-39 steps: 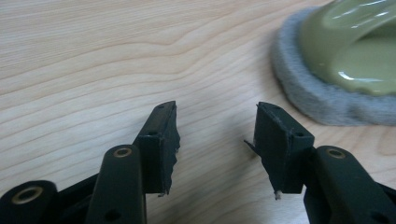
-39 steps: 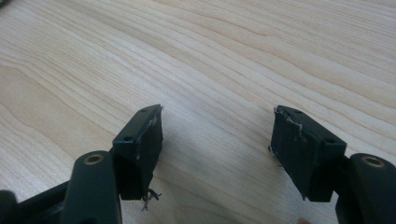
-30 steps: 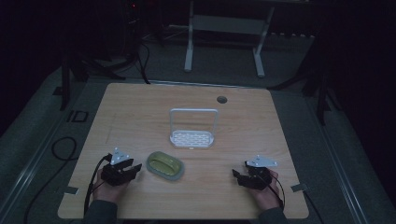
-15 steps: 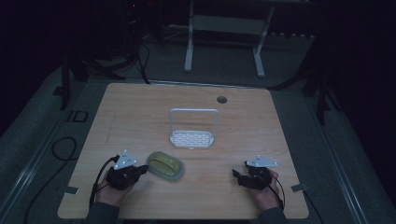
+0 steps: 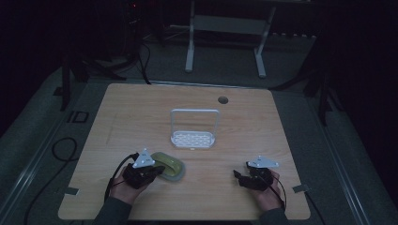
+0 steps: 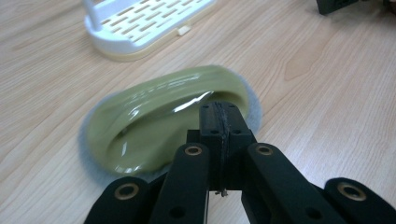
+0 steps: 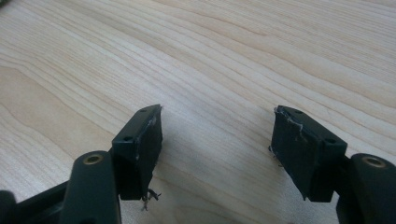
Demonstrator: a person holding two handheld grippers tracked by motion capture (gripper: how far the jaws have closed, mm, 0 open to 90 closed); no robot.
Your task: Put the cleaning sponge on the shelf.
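An olive-green oval scrubber (image 5: 170, 164) with a pale grey pad under it lies flat on the wooden table (image 5: 263, 131), left of centre near the front. My left gripper (image 5: 157, 171) is shut, its jaws pressed together with nothing between them. In the left gripper view the gripper (image 6: 219, 114) sits low at the near rim of the scrubber (image 6: 154, 112). My right gripper (image 5: 238, 176) rests at the front right, far from the scrubber. In its own view the right gripper (image 7: 217, 126) is open over bare wood.
A white slotted rack (image 5: 193, 139) with an upright wire handle stands at the table's middle, just behind the scrubber; its base (image 6: 140, 23) is close in the left gripper view. A round cable hole (image 5: 223, 100) lies near the far edge. Dark floor and stands surround the table.
My left gripper has slid right along the table front to the scrubber's near edge. The right gripper has stayed put.
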